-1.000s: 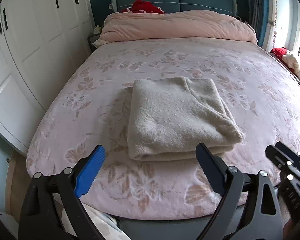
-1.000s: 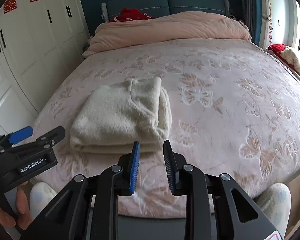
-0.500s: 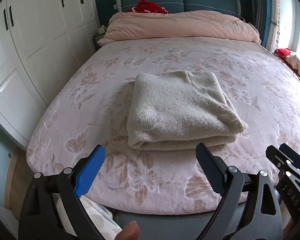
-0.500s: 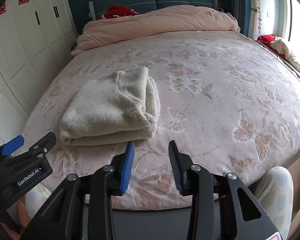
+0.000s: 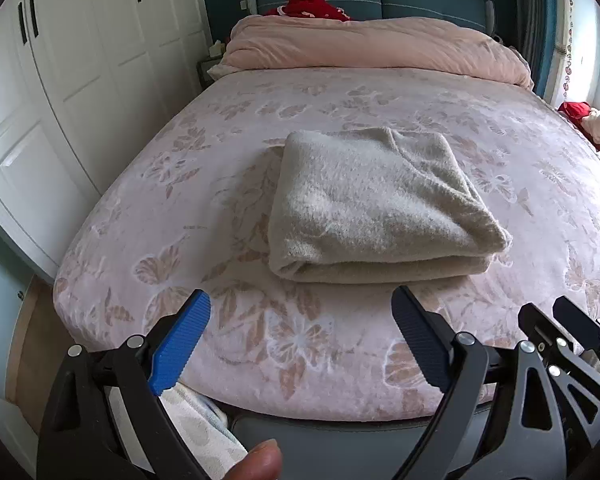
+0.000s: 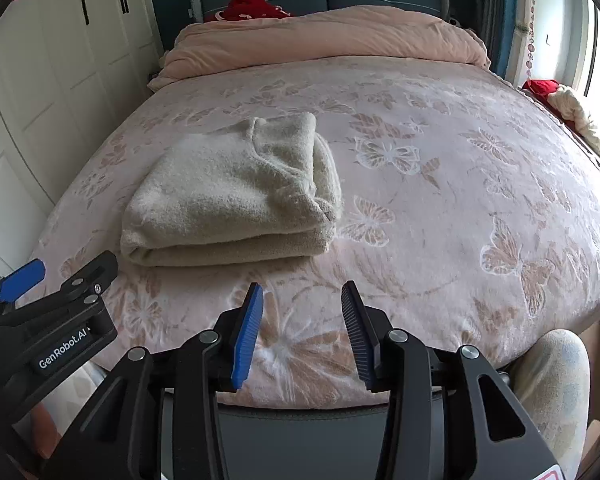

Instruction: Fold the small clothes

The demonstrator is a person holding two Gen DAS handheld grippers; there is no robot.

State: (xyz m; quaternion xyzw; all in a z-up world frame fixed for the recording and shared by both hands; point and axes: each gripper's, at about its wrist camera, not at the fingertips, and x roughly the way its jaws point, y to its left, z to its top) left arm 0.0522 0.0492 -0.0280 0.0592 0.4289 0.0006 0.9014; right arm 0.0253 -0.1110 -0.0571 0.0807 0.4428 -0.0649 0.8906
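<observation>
A cream fuzzy garment [image 5: 376,208] lies folded into a thick rectangle on the pink butterfly-print bed [image 5: 300,340]. It also shows in the right wrist view [image 6: 232,196], left of centre. My left gripper [image 5: 300,316] is wide open and empty, held back over the bed's near edge, short of the garment. My right gripper [image 6: 302,312] is partly open and empty, also near the foot edge, to the right of the garment. Neither gripper touches the cloth.
A rolled pink duvet [image 5: 372,48] lies across the head of the bed before a teal headboard with red cloth [image 5: 312,4]. White wardrobes [image 5: 80,60] line the left. Clothes [image 6: 560,100] are piled by the window at right. My knee [image 6: 552,380] shows at lower right.
Both grippers have drawn back toward the foot of the bed. The right gripper's jaws have opened wider. The folded garment has not moved.
</observation>
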